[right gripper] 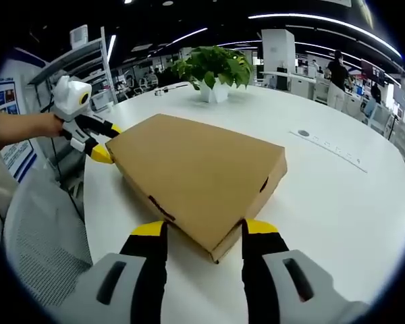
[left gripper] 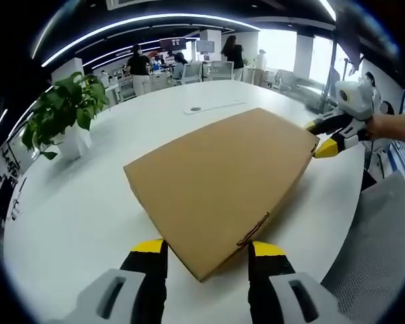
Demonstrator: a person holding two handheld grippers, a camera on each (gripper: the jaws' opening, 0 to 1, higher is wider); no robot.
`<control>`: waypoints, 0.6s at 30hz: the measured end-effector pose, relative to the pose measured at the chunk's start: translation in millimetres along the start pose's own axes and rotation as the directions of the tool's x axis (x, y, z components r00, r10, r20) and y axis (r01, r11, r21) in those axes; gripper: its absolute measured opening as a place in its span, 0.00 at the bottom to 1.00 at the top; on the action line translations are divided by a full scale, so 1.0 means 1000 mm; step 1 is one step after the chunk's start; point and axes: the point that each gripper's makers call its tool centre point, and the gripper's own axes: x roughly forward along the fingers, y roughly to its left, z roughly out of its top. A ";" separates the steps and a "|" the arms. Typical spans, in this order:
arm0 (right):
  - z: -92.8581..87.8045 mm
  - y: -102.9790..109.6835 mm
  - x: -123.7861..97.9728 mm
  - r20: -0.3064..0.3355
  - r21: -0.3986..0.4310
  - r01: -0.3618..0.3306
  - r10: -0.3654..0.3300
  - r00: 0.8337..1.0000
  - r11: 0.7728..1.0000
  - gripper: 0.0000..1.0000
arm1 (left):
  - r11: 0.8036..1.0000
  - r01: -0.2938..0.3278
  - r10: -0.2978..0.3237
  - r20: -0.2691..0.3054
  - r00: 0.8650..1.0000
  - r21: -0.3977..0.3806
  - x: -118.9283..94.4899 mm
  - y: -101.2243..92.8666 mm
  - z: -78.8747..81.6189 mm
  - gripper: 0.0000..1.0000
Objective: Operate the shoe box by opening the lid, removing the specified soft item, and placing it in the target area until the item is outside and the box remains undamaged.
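Box (left gripper: 219,185) sits flat on the white round table (left gripper: 81,223), lid down and closed, plain brown cardboard, nothing of its inside on show. Two locking tabs sit on its sides, tucked in.

Left gripper (left gripper: 208,260) is at one corner of the box, jaws spread wide with the corner sitting between the yellow tips, not clamped on it. Right gripper (right gripper: 201,239) is at the opposite corner, jaws wide too, that corner poking in between them. From the left gripper view you see the right gripper across the box, a hand (left gripper: 391,127) behind it, yellow tips at the far corner. From the right gripper view the left gripper shows at the far-left corner, a hand (right gripper: 23,127) on it as well.

On the table beyond the box stands a potted plant (right gripper: 214,69) in a white pot, well apart from the box. A small round port (right gripper: 304,133) and a thin strip are set into the tabletop. A grey mesh chair (right gripper: 44,236) is pushed up at the table's edge beside the person.

Room is an open office: dark ceiling with long curved light strips, desks and chairs further back, a few people (left gripper: 138,67) standing over there, bright windows on one side.
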 end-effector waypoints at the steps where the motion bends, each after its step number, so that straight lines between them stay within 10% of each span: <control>1: 0.000 0.002 0.000 0.000 0.005 -0.001 0.001 1.000 1.000 0.39 | 1.000 0.004 -0.004 -0.002 1.000 0.004 -0.001 0.001 -0.001 0.47; 18: -0.006 0.040 -0.002 0.020 0.053 -0.004 0.003 1.000 0.999 0.37 | 0.997 0.057 -0.055 -0.033 0.998 0.061 -0.018 0.014 -0.019 0.47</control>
